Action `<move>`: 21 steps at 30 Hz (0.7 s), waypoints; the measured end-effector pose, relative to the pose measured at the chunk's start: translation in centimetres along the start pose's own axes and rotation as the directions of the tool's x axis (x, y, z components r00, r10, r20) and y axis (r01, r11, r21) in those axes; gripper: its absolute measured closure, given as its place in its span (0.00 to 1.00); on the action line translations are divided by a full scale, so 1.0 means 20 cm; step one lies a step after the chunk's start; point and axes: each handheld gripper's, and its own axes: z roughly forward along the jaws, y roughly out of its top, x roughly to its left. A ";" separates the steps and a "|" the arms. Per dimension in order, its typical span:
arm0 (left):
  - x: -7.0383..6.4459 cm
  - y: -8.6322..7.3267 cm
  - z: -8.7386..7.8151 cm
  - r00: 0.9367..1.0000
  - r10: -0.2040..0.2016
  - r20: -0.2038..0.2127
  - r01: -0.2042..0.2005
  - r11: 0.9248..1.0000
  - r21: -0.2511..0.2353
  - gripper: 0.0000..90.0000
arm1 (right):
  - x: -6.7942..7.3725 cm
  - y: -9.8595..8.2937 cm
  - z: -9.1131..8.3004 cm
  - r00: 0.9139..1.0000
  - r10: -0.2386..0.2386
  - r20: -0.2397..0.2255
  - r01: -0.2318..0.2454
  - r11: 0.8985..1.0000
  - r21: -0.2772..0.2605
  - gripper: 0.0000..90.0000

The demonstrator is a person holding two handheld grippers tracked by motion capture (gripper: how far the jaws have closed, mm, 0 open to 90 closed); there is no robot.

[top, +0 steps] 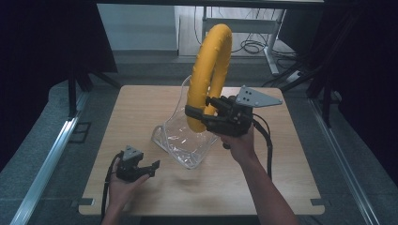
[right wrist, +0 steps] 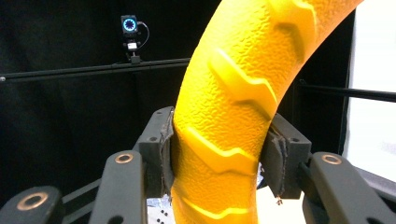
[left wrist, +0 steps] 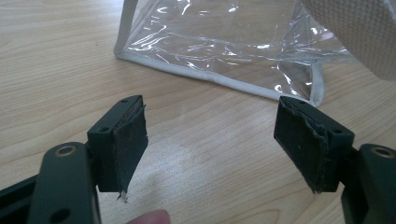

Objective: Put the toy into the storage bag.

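Wooden table (top: 141,108) takes the middle of the high view, pale and with rounded corners, standing on a grey floor between two metal rails.

On the table, near its centre, stands a clear plastic bag (top: 180,136) with a white piped edge. Its mouth is turned upward and toward the far side. In the left gripper view the same bag (left wrist: 210,46) lies just beyond the jaws, with its white seam running along the table surface, and the plastic is wrinkled and shiny.

A yellow ring (top: 210,75), thick and with a rough skin and zigzag ridges, is held upright above the bag. Its lower part goes down behind the transparent wall of the bag; whether it touches the bottom I cannot tell.

The right gripper (top: 199,114) is closed on the lower part of the yellow ring (right wrist: 229,116). In the right gripper view both pads press against the two sides of the ring. A grey three-cornered plate sits on top of this gripper, and a black cable hangs from it.

The left gripper (top: 152,168) rests low over the near left part of the table, in the person's left hand (top: 119,185). Its jaws are spread wide with nothing between them, apart from the bag.
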 end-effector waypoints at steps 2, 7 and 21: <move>0.00 0.00 0.00 1.000 0.000 -0.002 0.000 1.000 0.002 0.28 | 0.00 -0.01 0.02 1.000 0.003 -0.007 -0.003 1.000 0.002 0.56; 0.00 0.00 0.00 1.000 0.000 -0.001 0.000 1.000 0.000 0.28 | 0.01 -0.02 0.04 1.000 0.006 -0.019 -0.006 1.000 0.009 0.56; 0.00 0.00 0.00 1.000 0.002 0.000 -0.002 1.000 0.003 0.28 | 0.00 -0.11 0.10 0.999 0.035 -0.034 -0.034 0.998 0.049 0.56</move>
